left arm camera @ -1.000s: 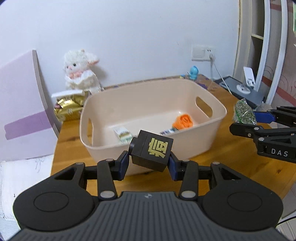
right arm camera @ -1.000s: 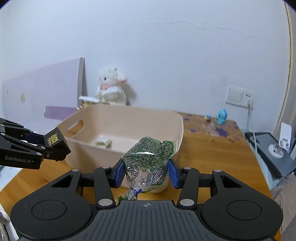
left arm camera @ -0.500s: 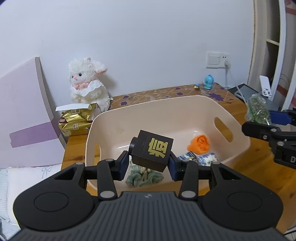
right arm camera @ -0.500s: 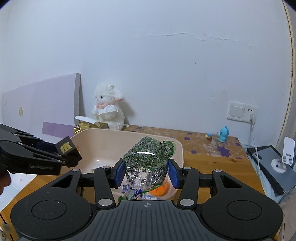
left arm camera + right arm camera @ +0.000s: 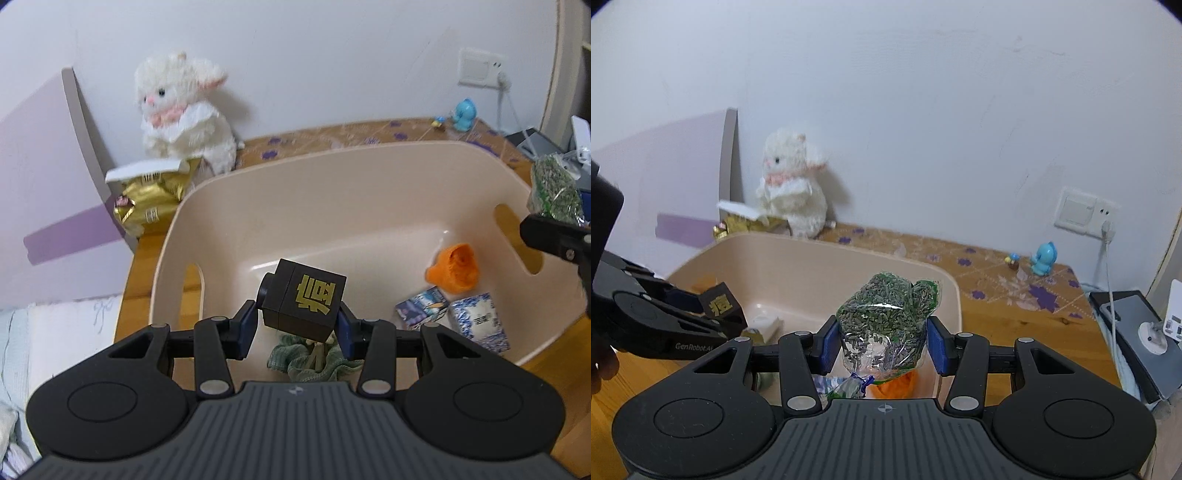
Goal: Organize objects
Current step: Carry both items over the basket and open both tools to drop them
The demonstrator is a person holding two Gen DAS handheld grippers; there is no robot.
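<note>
Both fingers closed: left gripper (image 5: 297,326) on black cube (image 5: 303,303), right gripper (image 5: 882,345) on seed bag (image 5: 886,325); early release risks missing tub (image 5: 332,155), slippery bag slipping

"GenRobot.AI" on the left gripper (image 5: 737,319); gold Chinese character on the black cube (image 5: 303,304).

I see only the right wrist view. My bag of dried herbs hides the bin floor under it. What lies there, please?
Observer: In the left wrist view, an orange knitted piece lies on the floor of the beige bin, with two small printed packets beside it.
Operator: Is anything under the left hand-held gripper?
Observer: Yes, a green scrunchie lies below the left hand-held gripper, which holds a black cube with a gold character.
Operator: Is my bag over the bin?
Observer: The bag of dried herbs appears near the bin's right handle slot.
</note>
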